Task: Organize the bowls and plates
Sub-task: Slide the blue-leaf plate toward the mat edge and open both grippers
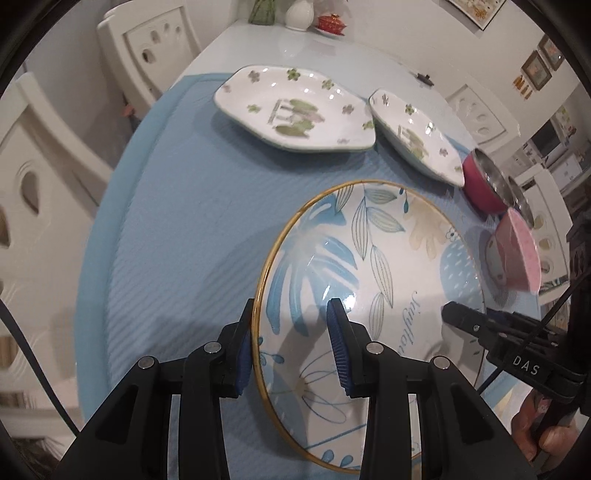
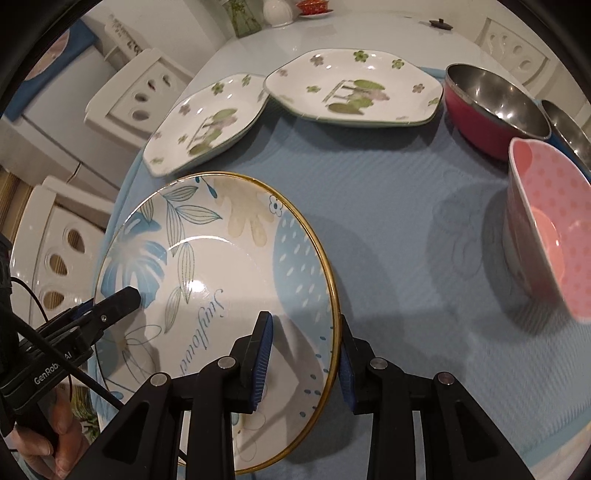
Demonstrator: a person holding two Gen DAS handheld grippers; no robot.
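Observation:
A round plate (image 1: pixel 369 266) (image 2: pixel 221 258) with a gold rim and blue leaf print hangs slightly above the blue mat (image 1: pixel 184 221) (image 2: pixel 406 221), casting a shadow. My left gripper (image 1: pixel 291 314) is shut on its left rim, one pad outside and one inside. On the opposite rim my right gripper (image 2: pixel 304 325) is shut the same way. Each view also shows the other gripper's tip across the plate. Two white hexagonal plates (image 1: pixel 295 110) (image 1: pixel 417 136) with green flowers lie side by side behind it. A pink dotted bowl (image 2: pixel 546 229) stands to the right.
A red-sided steel bowl (image 2: pixel 491 107) and a blue-sided steel bowl (image 2: pixel 569 129) stand at the mat's far right. White chairs (image 1: pixel 40 177) line the table's left side. A white pot (image 1: pixel 299 14) and a red lidded dish (image 1: pixel 332 24) sit at the far end.

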